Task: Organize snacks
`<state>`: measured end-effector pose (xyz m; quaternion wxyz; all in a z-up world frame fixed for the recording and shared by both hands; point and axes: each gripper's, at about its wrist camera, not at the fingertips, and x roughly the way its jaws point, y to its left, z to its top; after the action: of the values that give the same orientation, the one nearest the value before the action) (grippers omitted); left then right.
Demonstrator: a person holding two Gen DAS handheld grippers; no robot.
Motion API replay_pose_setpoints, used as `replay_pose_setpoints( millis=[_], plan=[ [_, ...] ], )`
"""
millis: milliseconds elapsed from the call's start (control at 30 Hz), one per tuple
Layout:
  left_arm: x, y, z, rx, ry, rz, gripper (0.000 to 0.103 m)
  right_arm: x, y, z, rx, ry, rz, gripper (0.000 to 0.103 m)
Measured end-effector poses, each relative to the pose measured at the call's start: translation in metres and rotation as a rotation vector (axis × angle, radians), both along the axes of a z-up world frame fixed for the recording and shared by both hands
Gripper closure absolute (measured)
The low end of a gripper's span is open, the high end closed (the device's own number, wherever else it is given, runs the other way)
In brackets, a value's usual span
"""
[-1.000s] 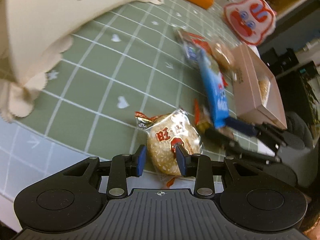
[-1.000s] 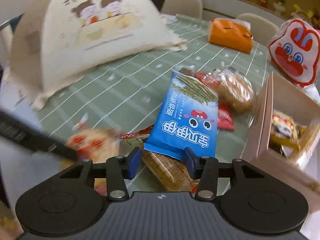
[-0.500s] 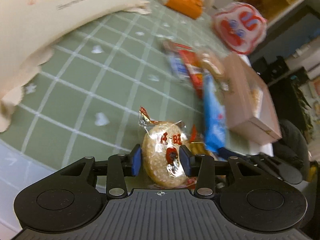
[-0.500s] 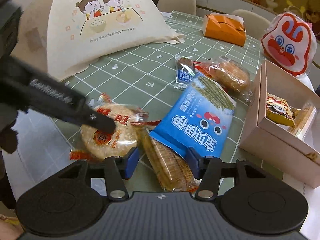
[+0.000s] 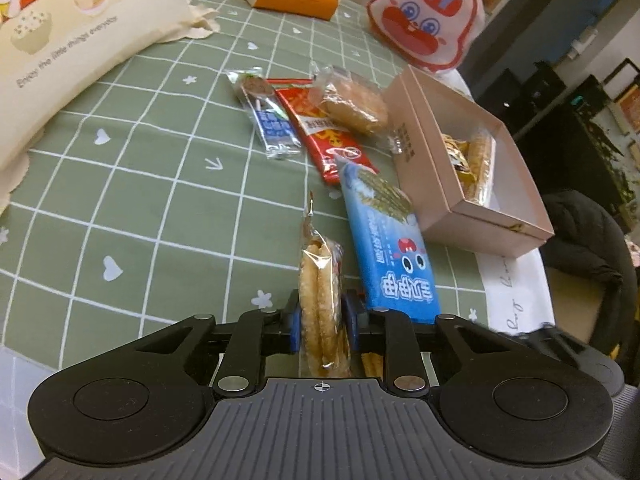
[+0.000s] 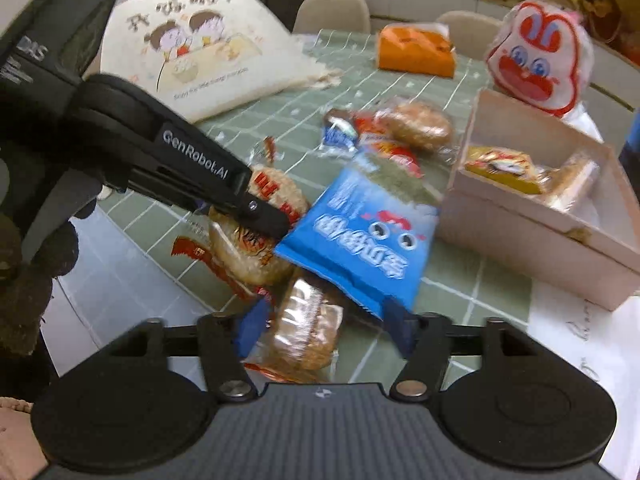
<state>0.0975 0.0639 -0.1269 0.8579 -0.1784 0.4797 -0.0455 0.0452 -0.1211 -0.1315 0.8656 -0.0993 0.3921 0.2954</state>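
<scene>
My left gripper [image 5: 320, 322] is clamped on a rice cracker packet [image 5: 320, 300], the two round crackers standing edge-on between the blue pads [image 5: 295, 326], just above the near edge of the green checked tablecloth [image 5: 132, 184]. It should be light, but the crackers are brittle and the clear film slick, so I judge that a gentle pinch across the flat faces, away from the crimped seal, suits it best.

My right gripper [image 6: 326, 330] is spread wide, holding nothing; a wrapped biscuit packet [image 6: 306, 330] lies between its fingers, partly under the blue seaweed snack bag [image 6: 360, 236]. That bag looks soft and puffy, better taken by an end seam.

Beyond, near the right edge, the open pink box [image 5: 452, 196] already holds a few snacks.
</scene>
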Motion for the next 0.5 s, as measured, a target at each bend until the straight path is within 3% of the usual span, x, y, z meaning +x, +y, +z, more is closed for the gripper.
replay_pose_setpoints(
  millis=[133,300,500],
  plan=[
    [-0.004,-0.004,0.005,-0.004,0.003,0.043,0.080,-0.005,-0.017,0.003,0.047,-0.028,-0.011,0.024],
    [-0.003,-0.007,0.004,-0.007,0.070,0.063,0.080,-0.004,-0.025,-0.013,0.079,-0.023,-0.070,0.023],
    [0.010,-0.021,0.014,0.095,0.120,0.023,0.080,0.008,-0.033,-0.028,0.162,0.051,-0.142,0.023]
  ],
)
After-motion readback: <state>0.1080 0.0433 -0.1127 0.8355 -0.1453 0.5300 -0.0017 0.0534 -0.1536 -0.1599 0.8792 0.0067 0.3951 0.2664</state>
